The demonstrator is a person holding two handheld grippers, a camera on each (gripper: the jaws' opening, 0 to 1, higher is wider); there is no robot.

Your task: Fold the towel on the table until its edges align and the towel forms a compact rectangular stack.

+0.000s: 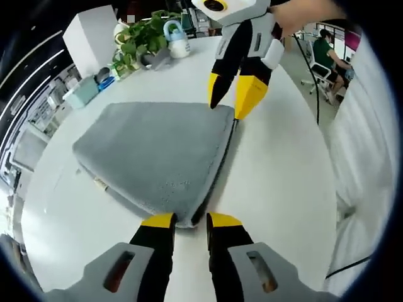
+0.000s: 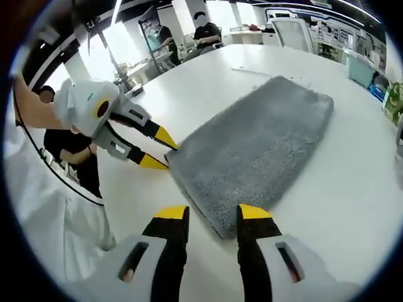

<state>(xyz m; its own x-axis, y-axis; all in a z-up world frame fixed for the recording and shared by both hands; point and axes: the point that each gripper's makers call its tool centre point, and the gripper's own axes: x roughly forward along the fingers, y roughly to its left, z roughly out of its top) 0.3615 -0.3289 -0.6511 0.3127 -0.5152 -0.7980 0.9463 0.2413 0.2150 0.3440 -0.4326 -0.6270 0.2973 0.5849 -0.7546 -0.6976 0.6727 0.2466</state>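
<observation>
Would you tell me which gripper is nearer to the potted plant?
Right. The right gripper is at the towel's corner toward the potted plant; the left gripper holds the corner farther from it.

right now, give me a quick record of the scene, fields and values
towel: grey towel, folded, flat on the white table
left gripper: left gripper at one near corner, jaws open astride it
right gripper: right gripper at the other corner of the same edge, jaws open
grasp: neither is closed on the cloth
background: potted plant and white box at the far end
</observation>
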